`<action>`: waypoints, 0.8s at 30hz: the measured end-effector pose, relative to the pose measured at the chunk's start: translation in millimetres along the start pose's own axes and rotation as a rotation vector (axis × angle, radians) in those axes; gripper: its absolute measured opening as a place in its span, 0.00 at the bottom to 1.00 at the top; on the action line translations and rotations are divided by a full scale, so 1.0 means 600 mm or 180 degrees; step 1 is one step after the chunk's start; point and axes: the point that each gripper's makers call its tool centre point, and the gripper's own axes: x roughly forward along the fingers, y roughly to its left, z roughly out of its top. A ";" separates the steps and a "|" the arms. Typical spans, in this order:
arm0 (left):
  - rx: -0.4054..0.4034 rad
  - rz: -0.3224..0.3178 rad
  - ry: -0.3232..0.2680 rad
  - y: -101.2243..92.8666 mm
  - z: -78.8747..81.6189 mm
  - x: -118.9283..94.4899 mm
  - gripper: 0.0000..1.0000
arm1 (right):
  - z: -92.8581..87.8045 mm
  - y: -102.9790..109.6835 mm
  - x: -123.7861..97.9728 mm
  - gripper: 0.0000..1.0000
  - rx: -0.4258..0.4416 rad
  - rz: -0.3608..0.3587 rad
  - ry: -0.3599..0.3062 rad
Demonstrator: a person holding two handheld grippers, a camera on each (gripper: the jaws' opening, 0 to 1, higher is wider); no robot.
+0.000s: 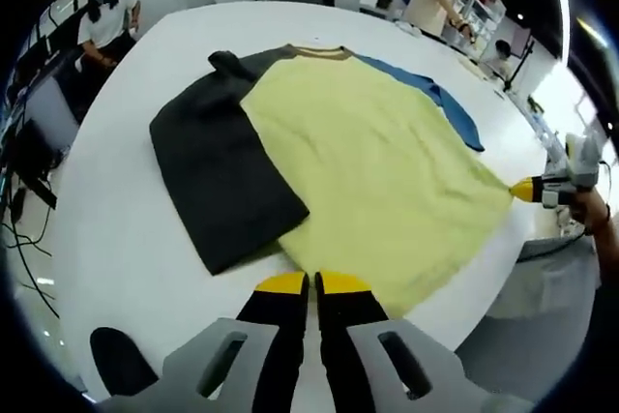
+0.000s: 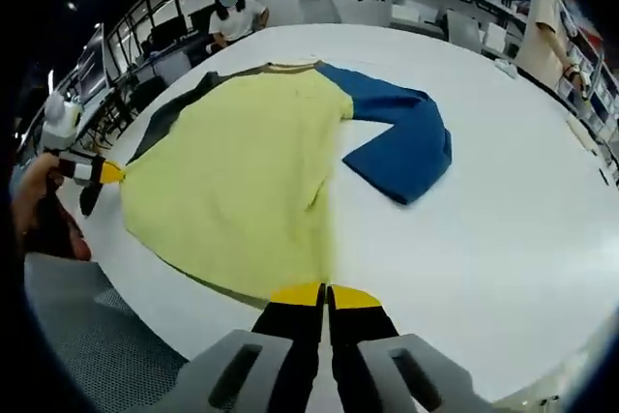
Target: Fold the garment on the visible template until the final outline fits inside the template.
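- The garment (image 1: pixel 377 171), yellow body with one dark and one blue sleeve, is laid flat on the white table (image 1: pixel 116 220), centre frame.
- Its hem corners are pinched by the left gripper (image 1: pixel 309 282) and right gripper (image 2: pixel 325 294), jaws pressed together.
- No fold is made yet; a template cannot be told.

I see the garment (image 1: pixel 377 162) with a pale yellow body, one dark charcoal sleeve (image 1: pixel 218 176), one blue sleeve (image 2: pixel 397 137) and an olive-brown collar (image 1: pixel 319 51). It lies on a plain white table (image 2: pixel 503 210). My grippers, left (image 1: pixel 311 283) and right (image 2: pixel 325 294), have yellow-tipped black jaws on grey bodies.
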 end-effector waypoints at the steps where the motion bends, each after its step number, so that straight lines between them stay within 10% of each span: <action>1: -0.0003 -0.0001 0.0002 0.000 0.000 0.000 0.00 | -0.004 0.000 -0.003 0.00 0.0098 -0.0040 0.0005; 24: -0.0116 -0.0041 -0.0009 -0.005 -0.010 -0.004 0.01 | -0.035 -0.002 0.014 0.00 -0.0104 -0.0223 0.0134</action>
